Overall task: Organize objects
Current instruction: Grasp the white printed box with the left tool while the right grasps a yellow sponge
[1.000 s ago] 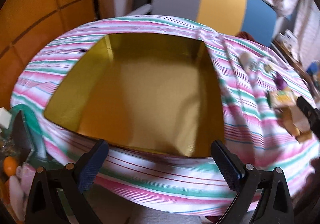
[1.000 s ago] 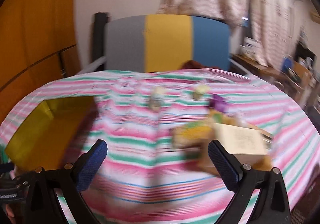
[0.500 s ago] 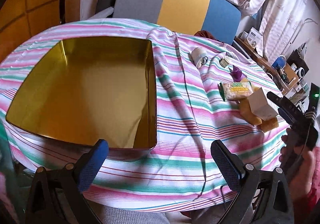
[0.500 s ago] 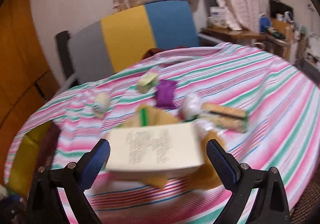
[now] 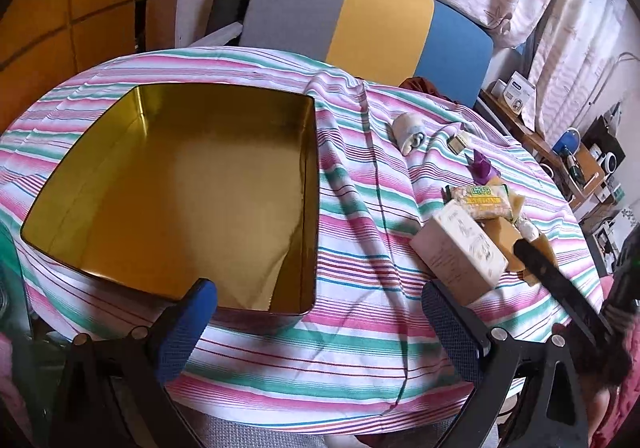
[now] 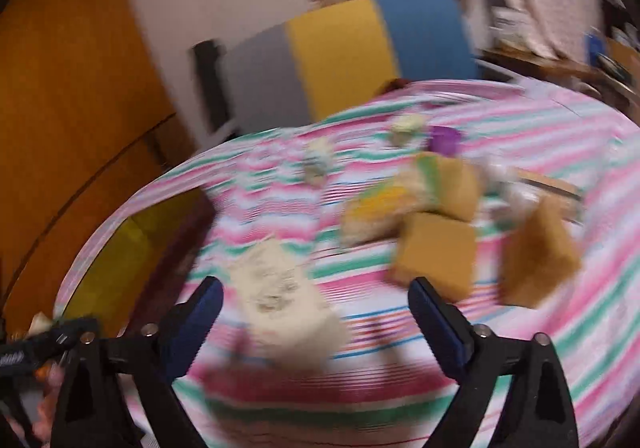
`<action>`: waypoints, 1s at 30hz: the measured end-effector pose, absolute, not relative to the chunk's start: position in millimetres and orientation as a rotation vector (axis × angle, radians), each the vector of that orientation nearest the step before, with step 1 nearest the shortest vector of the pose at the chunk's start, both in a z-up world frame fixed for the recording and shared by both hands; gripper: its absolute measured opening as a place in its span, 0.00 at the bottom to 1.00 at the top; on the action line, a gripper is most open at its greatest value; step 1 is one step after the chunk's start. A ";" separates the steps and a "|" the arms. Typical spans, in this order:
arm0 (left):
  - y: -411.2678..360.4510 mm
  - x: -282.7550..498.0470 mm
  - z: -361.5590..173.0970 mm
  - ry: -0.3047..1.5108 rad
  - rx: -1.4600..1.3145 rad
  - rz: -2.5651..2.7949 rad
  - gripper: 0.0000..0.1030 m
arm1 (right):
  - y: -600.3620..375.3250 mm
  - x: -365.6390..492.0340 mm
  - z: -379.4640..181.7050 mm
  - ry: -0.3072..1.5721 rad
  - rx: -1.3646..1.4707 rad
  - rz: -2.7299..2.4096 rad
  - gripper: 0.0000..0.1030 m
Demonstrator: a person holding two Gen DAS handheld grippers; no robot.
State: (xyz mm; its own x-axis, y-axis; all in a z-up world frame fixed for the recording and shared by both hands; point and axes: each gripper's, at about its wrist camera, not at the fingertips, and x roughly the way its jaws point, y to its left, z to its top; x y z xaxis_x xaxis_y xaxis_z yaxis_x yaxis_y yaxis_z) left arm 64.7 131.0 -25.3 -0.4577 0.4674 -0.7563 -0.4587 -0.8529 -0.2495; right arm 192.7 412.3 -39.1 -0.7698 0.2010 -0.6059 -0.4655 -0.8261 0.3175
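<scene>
**Right jaws closing around a cream carton while the left jaws hang open by the tin**

The right gripper (image 6: pixel 312 312) has its jaws spread wide and closing, with the cream carton (image 6: pixel 286 298) lying between them; the blue pads do not appear to press on it, though the right wrist view is badly blurred. Just beyond the carton sit two tan cardboard boxes (image 6: pixel 436 252) and a yellow-and-green snack packet (image 6: pixel 384 208), crowded together on the striped tablecloth (image 6: pixel 560 328). Farther back lie a purple wrapper (image 6: pixel 444 140) and two small pale items too blurred to name.

The left gripper (image 5: pixel 320 312) hovers with its jaws open and nothing between them, over the near edge of the table. Directly ahead of its left finger stands the gold tin (image 5: pixel 192 188), open-topped and bare inside, resting on the cloth. To the right of the tin, across a fold of cloth, the same carton (image 5: pixel 460 248) lies beside the packet (image 5: pixel 480 200), and a black arm of the right gripper reaches in from the lower right toward that cluster. Behind the table stands a chair back (image 5: pixel 360 16) in grey, yellow and blue.
</scene>
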 end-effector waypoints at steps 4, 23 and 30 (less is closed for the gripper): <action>140.0 66.5 -26.1 -0.014 -1.207 2.264 1.00 | 449.7 193.0 -50.6 0.651 -0.831 2.458 0.82; 225.4 79.4 -13.9 -0.021 -1.255 2.140 1.00 | 465.0 176.2 -74.3 0.527 -0.852 2.456 0.57; 271.5 71.8 -25.9 -0.069 -1.384 2.084 1.00 | 466.6 194.1 -72.1 0.560 -0.808 2.426 0.56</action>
